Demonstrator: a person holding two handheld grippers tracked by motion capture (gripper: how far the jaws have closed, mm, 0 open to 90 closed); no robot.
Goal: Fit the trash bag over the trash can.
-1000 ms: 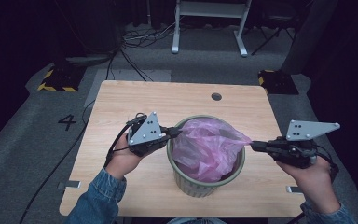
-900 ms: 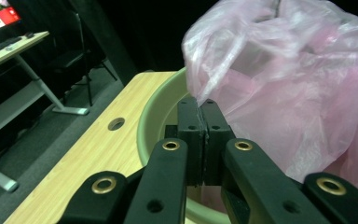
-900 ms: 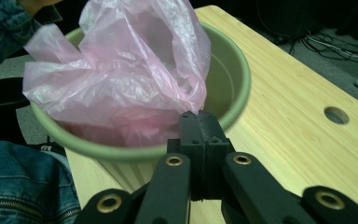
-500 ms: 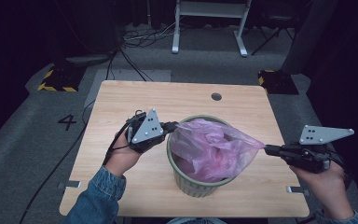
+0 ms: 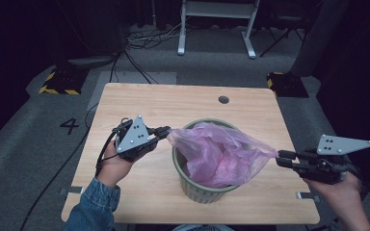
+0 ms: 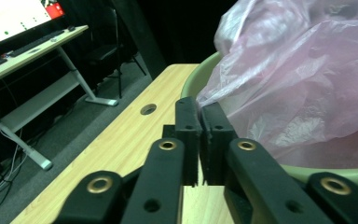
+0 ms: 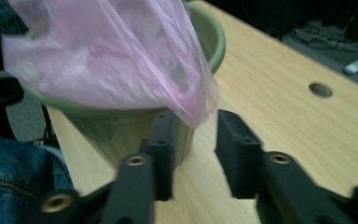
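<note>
We see a blue denim sleeve (image 5: pixel 89 207) above our left hand (image 5: pixel 113 166). Each gripper, left (image 5: pixel 167 131) and right (image 5: pixel 282 159), is black, with a grey three-cornered plate dotted with dark holes. Brass-ringed pivots show on the black arms. A black cable (image 5: pixel 103 149) loops from the left one.

Soft overhead light is brightening the table (image 5: pixel 183 103) while the surroundings are sinking into darkness. Near the right gripper (image 7: pixel 193 154), everything is blurring; ahead of the left gripper (image 6: pixel 199 135), pink bag (image 6: pixel 303 79) is glaring.
</note>
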